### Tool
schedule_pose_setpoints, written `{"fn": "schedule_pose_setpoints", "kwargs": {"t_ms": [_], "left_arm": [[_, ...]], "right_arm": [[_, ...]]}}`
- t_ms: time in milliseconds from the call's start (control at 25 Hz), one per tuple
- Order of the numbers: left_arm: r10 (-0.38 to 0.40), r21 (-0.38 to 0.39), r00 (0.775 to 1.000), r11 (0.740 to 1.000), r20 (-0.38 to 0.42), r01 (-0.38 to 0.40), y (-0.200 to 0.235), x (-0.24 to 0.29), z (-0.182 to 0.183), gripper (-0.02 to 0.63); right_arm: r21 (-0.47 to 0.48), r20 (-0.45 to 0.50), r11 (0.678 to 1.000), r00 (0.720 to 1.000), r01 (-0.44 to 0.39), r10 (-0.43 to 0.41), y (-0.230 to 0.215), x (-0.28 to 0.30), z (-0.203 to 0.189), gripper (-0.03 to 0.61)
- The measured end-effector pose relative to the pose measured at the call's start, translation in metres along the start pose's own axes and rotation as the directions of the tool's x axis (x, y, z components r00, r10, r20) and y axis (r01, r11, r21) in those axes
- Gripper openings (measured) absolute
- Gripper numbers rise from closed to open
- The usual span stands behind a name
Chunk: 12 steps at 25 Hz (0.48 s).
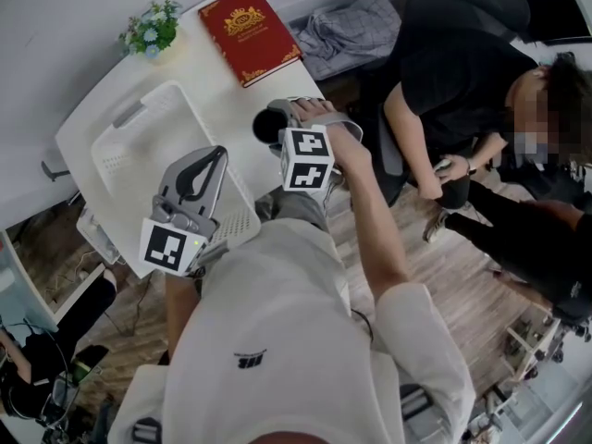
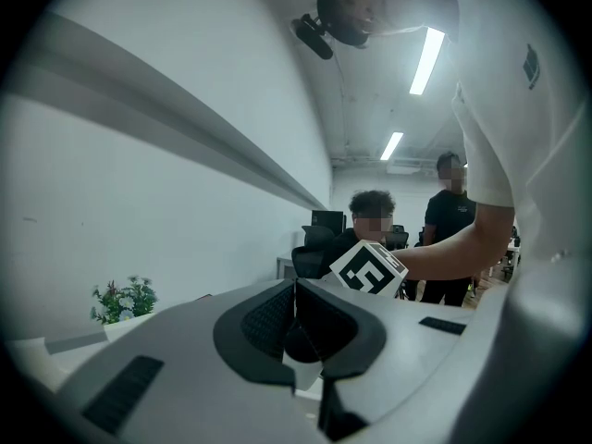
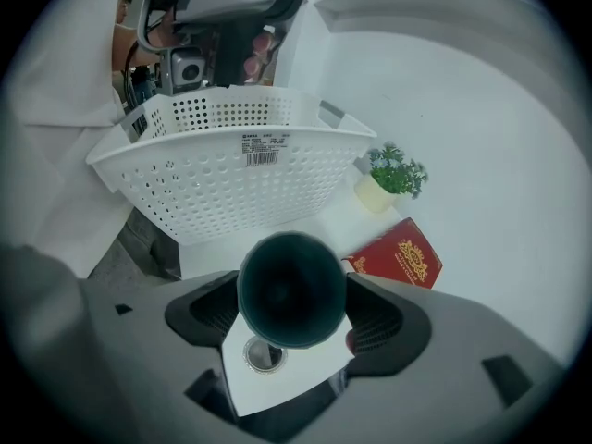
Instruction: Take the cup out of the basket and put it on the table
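Right gripper view: your right fingers (image 3: 384,322) pinch the cup (image 3: 291,289) by its sides, just beside the basket (image 3: 231,188). It looks stiff, light, maybe slick. Your left fingers (image 2: 268,326) are closed, empty.

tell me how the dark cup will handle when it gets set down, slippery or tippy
Likely stiff: the cup shows an evenly round rim between the pads of the right gripper. Its surface looks smooth, so it may slip if the grip loosens. Being round, it could roll across the table if it lands on its side.
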<state>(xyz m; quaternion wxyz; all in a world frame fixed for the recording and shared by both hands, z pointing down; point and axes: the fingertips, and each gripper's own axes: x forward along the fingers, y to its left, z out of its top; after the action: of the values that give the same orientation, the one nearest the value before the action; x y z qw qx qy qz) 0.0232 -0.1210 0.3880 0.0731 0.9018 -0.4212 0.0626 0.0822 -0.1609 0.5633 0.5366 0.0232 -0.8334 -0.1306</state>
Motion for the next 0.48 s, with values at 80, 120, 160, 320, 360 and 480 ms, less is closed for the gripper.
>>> {"fn": "schedule_pose_setpoints", "kwargs": {"t_ms": [80,120,160,320,360,480], "left_arm": [[-0.005,0.000,1.000,1.000,-0.006,0.005,-0.001,0.001,-0.001,0.015],[-0.006,0.000,1.000,1.000,-0.009,0.006,-0.001,0.002,-0.001,0.015],[-0.007,0.000,1.000,1.000,-0.013,0.007,-0.001,0.002,-0.002,0.015],[-0.013,0.002,1.000,1.000,-0.026,0.013,-0.001,0.004,-0.006,0.015],[-0.014,0.003,0.999,1.000,-0.029,0.014,-0.001,0.005,-0.006,0.015],[-0.018,0.005,0.999,1.000,-0.035,0.018,-0.003,0.007,-0.006,0.015]], "right_arm": [[0.008,0.003,1.000,1.000,0.000,0.000,0.001,0.003,-0.003,0.365],[0.011,0.003,1.000,1.000,-0.001,0.001,0.001,0.005,-0.004,0.365],[0.014,0.002,1.000,1.000,-0.001,0.001,0.001,0.007,-0.006,0.365],[0.024,0.009,1.000,1.000,-0.001,0.001,0.003,0.013,-0.008,0.365],[0.024,0.012,1.000,1.000,-0.002,0.001,0.004,0.015,-0.008,0.365],[0.026,0.017,1.000,1.000,0.000,0.000,0.006,0.018,-0.012,0.365]]}}
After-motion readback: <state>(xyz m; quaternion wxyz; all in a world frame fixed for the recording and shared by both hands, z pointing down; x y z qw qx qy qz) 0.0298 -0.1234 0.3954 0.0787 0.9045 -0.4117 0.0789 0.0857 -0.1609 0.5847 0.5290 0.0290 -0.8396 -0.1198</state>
